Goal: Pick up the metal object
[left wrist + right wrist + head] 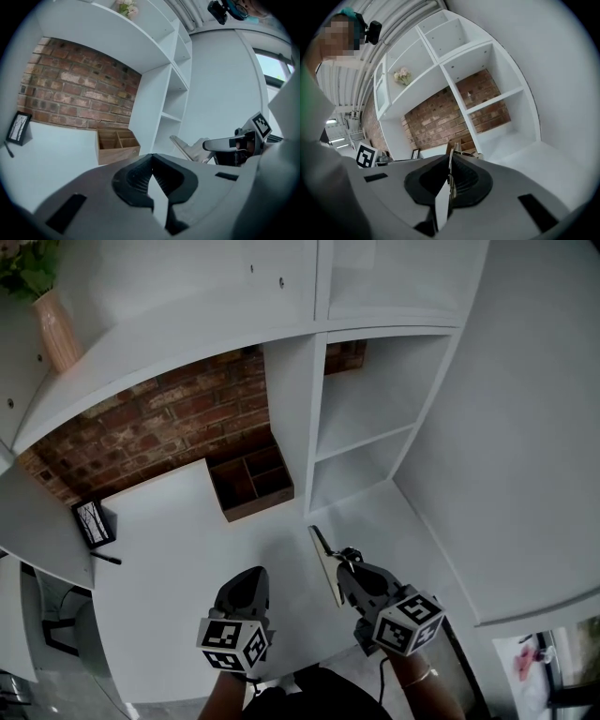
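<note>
While our right gripper (351, 564) clamps the thin metal object (326, 568) edge-on over the white table (169, 540), we judge the pickup nearly done; next we need a steady lift, left gripper (247, 579) closed and empty.

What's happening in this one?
A person holds a gripper in each hand over a white desk. The right gripper has its jaws shut on a thin, flat metal piece, held on edge and seemingly clear of the desk. The left gripper hangs beside it, jaws shut and empty. A wooden organizer sits further back by the brick wall, with neither gripper near it.
</note>
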The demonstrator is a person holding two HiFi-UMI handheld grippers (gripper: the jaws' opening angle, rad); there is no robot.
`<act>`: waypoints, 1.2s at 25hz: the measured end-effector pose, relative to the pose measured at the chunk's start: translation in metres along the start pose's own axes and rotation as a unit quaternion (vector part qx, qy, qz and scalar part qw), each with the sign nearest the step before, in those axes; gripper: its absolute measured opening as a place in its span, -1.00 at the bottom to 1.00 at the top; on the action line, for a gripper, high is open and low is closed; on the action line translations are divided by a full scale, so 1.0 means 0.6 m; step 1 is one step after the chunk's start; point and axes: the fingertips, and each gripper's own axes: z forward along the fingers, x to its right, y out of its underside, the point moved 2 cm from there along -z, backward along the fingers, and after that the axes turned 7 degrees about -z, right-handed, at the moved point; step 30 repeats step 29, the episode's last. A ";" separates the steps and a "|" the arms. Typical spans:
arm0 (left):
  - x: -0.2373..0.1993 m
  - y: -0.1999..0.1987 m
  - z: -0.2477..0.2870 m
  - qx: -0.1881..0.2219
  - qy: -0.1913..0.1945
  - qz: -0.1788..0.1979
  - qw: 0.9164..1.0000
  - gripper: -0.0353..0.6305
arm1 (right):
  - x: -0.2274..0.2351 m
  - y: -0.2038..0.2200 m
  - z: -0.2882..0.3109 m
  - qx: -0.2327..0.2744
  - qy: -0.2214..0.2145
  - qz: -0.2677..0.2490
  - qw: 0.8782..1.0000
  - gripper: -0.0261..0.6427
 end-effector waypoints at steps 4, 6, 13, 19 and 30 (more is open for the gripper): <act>0.024 -0.009 -0.001 0.006 0.017 0.014 1.000 -0.87 | -0.007 -0.023 -0.027 0.028 0.030 -0.027 0.999 -0.88; 0.036 -0.012 -0.004 0.009 0.023 0.019 0.999 -0.87 | -0.009 -0.028 -0.041 0.034 0.043 -0.039 0.998 -0.88; 0.072 -0.017 -0.014 0.017 0.040 0.035 0.998 -0.87 | -0.007 -0.018 -0.081 0.035 0.083 -0.070 0.993 -0.88; 0.096 -0.016 -0.025 0.021 0.041 0.048 0.998 -0.87 | 0.003 -0.013 -0.114 0.038 0.111 -0.080 0.990 -0.88; 0.120 -0.012 -0.039 0.029 0.030 0.052 0.998 -0.87 | -0.001 -0.025 -0.141 0.047 0.114 -0.114 0.986 -0.88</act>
